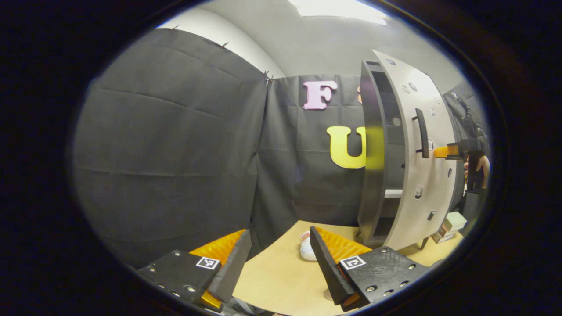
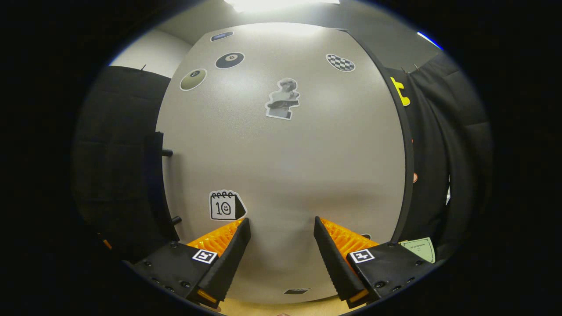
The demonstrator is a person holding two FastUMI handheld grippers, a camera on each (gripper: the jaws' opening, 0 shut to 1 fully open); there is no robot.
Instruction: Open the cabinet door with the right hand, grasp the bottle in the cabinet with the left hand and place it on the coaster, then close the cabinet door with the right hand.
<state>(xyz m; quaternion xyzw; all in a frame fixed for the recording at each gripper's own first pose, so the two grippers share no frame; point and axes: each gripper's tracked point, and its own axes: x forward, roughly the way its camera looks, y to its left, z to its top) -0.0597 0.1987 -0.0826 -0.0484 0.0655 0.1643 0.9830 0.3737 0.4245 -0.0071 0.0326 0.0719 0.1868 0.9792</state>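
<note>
The cabinet (image 1: 373, 175) stands on the table at the right of the left gripper view. Its pale grey door (image 1: 432, 175) is ajar, showing a dark inside with a light shelf (image 1: 393, 193). A black bar handle (image 1: 422, 132) runs along the door's free edge. My right gripper (image 1: 447, 151) hovers close to the door's front, just right of the handle. In the right gripper view the sticker-covered door (image 2: 285, 153) is very near, with the handle (image 2: 154, 184) at its left edge. My right gripper (image 2: 281, 224) is open and empty. My left gripper (image 1: 279, 235) is open over the table.
A small white object (image 1: 305, 249) lies on the wooden table (image 1: 281, 276) beyond my left fingers. Small boxes (image 1: 450, 224) sit beside the cabinet's right foot; one greenish box (image 2: 417, 248) lies by my right finger. Black cloth walls close in behind and to the left.
</note>
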